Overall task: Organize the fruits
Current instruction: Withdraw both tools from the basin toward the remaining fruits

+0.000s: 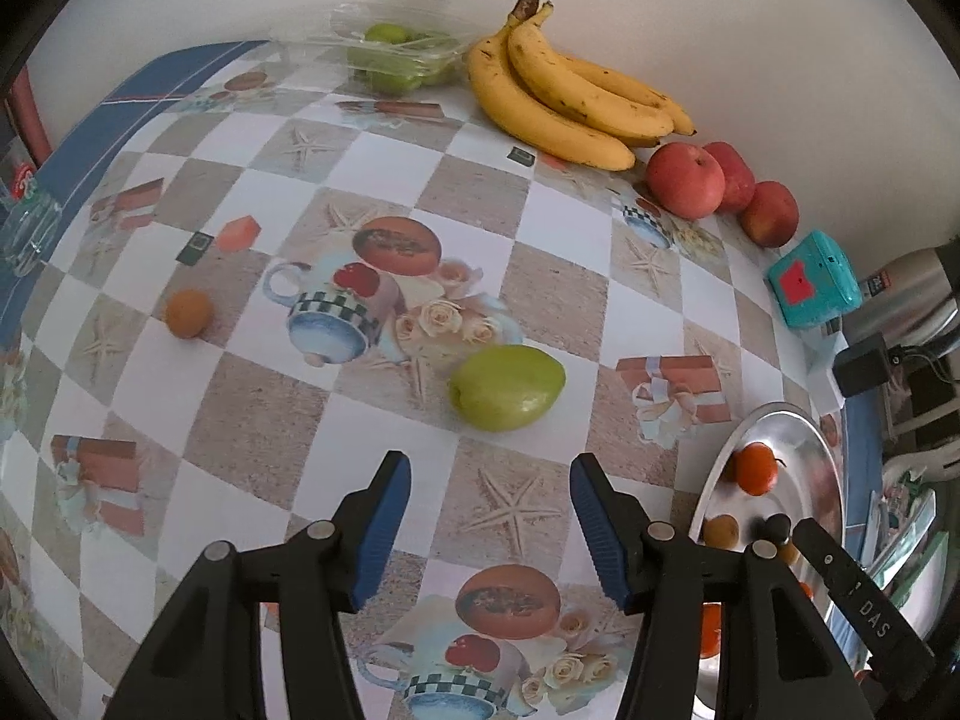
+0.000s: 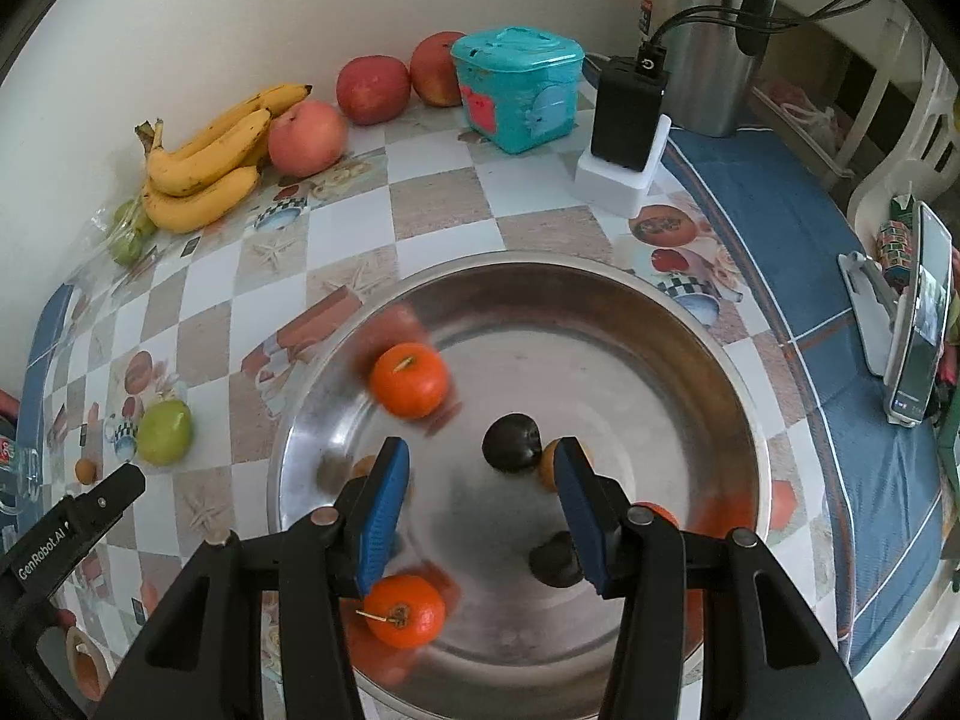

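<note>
"GenRobot.AI" lettering on left gripper (image 2: 129,483)

Plain off-white wall (image 2: 180,18) behind the table. Table covered by a checkered printed tablecloth (image 1: 252,396) with a blue border (image 2: 780,192). White plastic chair (image 2: 900,150) at far right beside the table. Soft, even daylight, no hard shadows.

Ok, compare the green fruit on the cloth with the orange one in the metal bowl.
The green fruit is larger and oval; the orange fruit is smaller and round. The green fruit lies on the tablecloth, the orange fruit inside the metal bowl. Neither is gripped.
</note>
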`<state>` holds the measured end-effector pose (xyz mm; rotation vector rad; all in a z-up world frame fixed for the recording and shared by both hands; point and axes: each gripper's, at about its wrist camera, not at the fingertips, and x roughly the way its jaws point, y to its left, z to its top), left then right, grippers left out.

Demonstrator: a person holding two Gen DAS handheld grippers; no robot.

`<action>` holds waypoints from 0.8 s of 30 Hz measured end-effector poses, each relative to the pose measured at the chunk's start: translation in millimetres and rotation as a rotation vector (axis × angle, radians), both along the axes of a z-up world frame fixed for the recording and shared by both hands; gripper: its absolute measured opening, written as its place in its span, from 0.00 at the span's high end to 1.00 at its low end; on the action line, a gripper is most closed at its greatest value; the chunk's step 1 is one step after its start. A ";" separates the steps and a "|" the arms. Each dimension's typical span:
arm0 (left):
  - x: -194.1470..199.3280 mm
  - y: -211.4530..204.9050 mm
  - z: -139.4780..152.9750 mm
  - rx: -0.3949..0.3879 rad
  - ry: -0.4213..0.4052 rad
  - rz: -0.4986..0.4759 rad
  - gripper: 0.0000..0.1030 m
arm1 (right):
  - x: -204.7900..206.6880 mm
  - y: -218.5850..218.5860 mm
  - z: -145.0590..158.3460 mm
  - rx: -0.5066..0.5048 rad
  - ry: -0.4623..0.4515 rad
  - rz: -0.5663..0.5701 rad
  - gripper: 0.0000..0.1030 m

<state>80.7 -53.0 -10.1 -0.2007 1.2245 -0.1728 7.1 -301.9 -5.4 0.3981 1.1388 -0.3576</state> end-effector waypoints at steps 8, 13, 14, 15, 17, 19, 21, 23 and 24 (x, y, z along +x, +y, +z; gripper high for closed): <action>-0.2 -2.9 -2.4 0.018 0.014 -0.004 0.33 | 0.4 0.4 -2.0 -0.001 0.011 0.004 0.49; 0.4 -1.9 -6.9 0.066 0.025 0.007 0.10 | 1.2 1.5 -4.6 -0.004 0.023 0.009 0.34; 0.2 -1.3 -7.7 0.072 0.026 0.008 0.10 | 1.3 1.8 -4.9 -0.005 0.024 0.011 0.34; 0.4 -0.9 -8.8 0.080 0.028 0.010 0.09 | 1.2 1.9 -5.0 -0.006 0.025 0.012 0.34; 0.6 0.0 -10.7 0.098 0.030 0.015 0.04 | 1.1 2.2 -5.2 -0.011 0.027 0.013 0.33; 0.6 1.5 -11.2 0.109 0.026 0.023 0.00 | 1.3 2.2 -5.8 -0.016 0.029 0.013 0.21; 0.4 2.8 -11.5 0.116 0.022 0.027 0.00 | 1.8 2.4 -6.6 -0.021 0.032 0.017 0.13; 0.1 3.5 -11.8 0.121 0.020 0.029 0.00 | 1.9 2.9 -6.5 -0.027 0.030 0.021 0.13; -0.1 3.5 -12.0 0.126 0.018 0.028 0.00 | 1.8 3.1 -6.4 -0.029 0.027 0.022 0.13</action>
